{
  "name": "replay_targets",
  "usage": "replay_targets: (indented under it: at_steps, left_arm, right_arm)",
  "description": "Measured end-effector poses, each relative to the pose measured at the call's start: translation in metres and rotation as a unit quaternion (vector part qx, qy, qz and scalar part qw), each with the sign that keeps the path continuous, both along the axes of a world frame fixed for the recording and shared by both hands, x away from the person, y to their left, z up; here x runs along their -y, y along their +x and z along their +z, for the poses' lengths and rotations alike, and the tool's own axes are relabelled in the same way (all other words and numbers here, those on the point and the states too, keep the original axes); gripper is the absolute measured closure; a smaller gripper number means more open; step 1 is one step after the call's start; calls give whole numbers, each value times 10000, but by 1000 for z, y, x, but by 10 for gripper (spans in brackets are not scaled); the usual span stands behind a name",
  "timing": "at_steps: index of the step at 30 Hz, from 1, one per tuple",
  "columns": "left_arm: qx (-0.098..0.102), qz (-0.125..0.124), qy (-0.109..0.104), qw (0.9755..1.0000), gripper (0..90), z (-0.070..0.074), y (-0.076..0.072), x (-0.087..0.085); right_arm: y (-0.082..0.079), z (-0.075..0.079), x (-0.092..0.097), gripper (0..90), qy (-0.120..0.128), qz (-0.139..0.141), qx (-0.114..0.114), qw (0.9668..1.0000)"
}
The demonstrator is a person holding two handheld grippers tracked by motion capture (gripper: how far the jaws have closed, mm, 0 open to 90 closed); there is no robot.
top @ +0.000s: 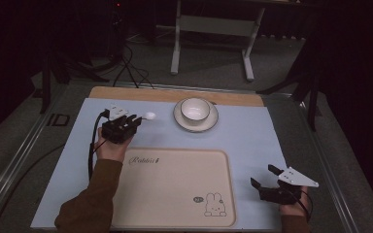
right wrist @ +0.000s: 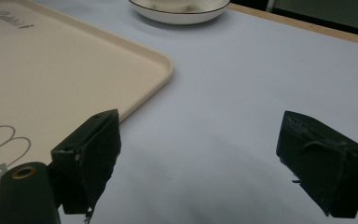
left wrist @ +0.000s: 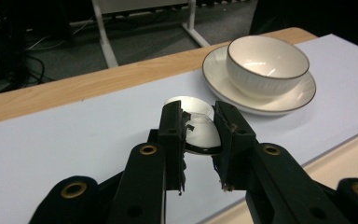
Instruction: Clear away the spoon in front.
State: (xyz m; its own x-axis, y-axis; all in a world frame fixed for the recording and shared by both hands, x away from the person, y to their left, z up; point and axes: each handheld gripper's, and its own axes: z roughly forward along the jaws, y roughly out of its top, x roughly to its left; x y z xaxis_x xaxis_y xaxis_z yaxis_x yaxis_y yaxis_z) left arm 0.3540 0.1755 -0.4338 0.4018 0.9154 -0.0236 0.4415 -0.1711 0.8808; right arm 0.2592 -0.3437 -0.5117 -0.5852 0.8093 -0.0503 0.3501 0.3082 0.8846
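One white spoon [left wrist: 196,128] is the thing in hand: the left hand-held gripper [left wrist: 199,140] has its jaws clamped on it, the pads pressing the sides just behind the bowl of the spoon, so that the rounded white end juts out past the fingertips. In the high view the same spoon [top: 149,115] shows as a small pale shape ahead of the left hand-held gripper [top: 126,122], above the pale blue mat [top: 252,131] that covers the surface. Whether it hangs clear of the mat or brushes it is hard to tell from these angles; it looks slightly lifted. The grip near the bowl probably keeps the spoon from swinging while it is carried.

Just to the right of the spoon stands a white bowl [top: 195,109] on a saucer [top: 212,121], near but apart from it; the jaws point roughly that way, so the bowl seems the likely place to set the spoon down. Nearer the person lies a beige tray [top: 175,189] with a rabbit drawing [top: 214,205], bare, perhaps meant to take the crockery.

Well apart, at the tray's right edge, the right hand-held gripper [top: 266,177] rests low over the mat with its jaws spread wide and nothing between them, apparently waiting.
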Motion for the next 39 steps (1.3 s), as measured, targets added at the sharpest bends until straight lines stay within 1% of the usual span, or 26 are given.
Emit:
replay_targets:
  at_steps: [8, 15, 25, 30, 39]
  left_arm:
    - [-56, 103, 0, 9999, 743, -9, -13, -10]
    - [-174, 213, -19, 9996, 743, -20, -22, -18]
    - [-173, 349, -9, 9992, 743, -25, -36, -26]
    - [-161, 392, -61, 9991, 743, -29, -41, -28]
    - [-173, 441, -47, 9989, 743, -35, -50, -29]
  right_arm:
    - [0, 0, 0, 135, 0, 0, 4, 10000]
    - [0, 0, 0, 135, -4, -6, -1, 10000]
    - [0, 0, 0, 135, -5, -12, 0, 10000]
    - [-1, 0, 0, 135, 9, -18, -4, 10000]
    - [-1, 0, 0, 136, 10, -27, -7, 10000]
